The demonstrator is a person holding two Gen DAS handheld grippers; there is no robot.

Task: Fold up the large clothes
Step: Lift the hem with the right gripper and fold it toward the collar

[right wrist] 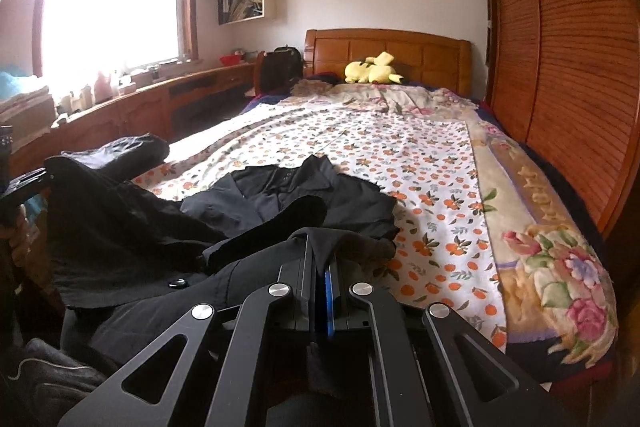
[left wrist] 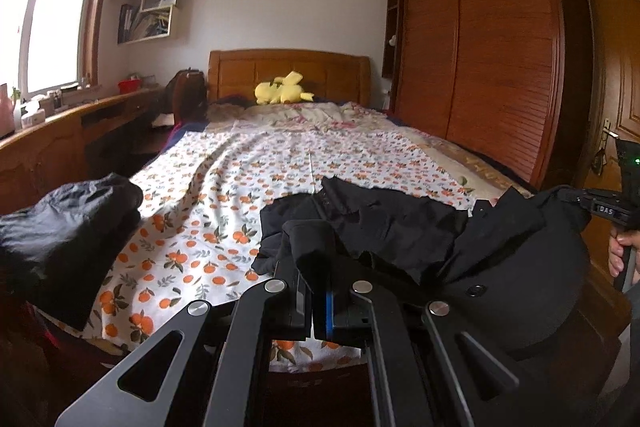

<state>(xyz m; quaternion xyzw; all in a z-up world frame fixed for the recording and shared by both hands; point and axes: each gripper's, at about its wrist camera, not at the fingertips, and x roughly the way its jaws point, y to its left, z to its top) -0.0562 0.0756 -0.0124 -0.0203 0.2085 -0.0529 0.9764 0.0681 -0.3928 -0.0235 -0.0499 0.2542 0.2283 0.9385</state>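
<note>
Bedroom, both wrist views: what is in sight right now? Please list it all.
black garment: one, black, near end of bed, its edges held up by both grippers
folded dark clothes: one pile, black, bed's window-side corner
bedsheet: one, white with oranges, over bed
plush toy: one, yellow, by headboard
wardrobe: one, brown, beside bed
left gripper: shut on black garment
right gripper: shut on black garment
hand: one, on right gripper's handle

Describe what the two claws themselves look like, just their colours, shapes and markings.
Both claws, left and right, are matte black: flat angular linkage arms with cutouts, round silver pivot pins, and a blue strip along one finger. The right claw's body carries white lettering and a small green light.
</note>
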